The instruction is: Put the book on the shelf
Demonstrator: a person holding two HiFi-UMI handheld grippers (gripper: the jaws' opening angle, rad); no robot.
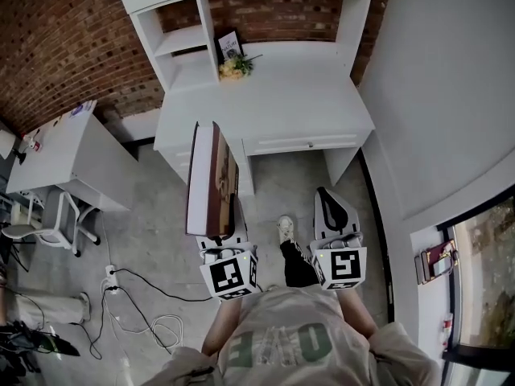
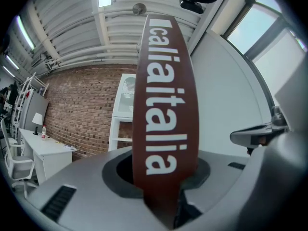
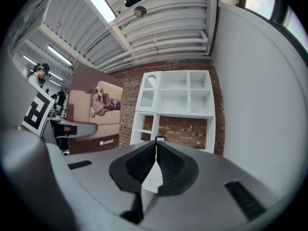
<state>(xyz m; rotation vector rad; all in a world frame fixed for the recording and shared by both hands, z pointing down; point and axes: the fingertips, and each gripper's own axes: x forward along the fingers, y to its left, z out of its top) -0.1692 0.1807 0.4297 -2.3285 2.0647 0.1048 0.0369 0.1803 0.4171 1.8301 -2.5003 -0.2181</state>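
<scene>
Carrying, head view: book (image 1: 211,179) upright, clamped at its lower edge in left hand-held gripper (image 1: 221,233), well short of shelf (image 1: 187,43) at 12 o'clock above the surface (image 1: 265,107).
Left gripper view: jaws part-open, pressed on the spine; hold vertical, square to an open bay.
Right gripper view: right hand-held gripper (image 3: 155,165) closed, empty; free to steady the cover at 9 o'clock.

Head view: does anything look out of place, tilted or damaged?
Nothing is damaged or spilled. The book sits straight, clamped in the left gripper. Only the cables look untidy: they lie in a loose tangle on the floor at the left.
</scene>
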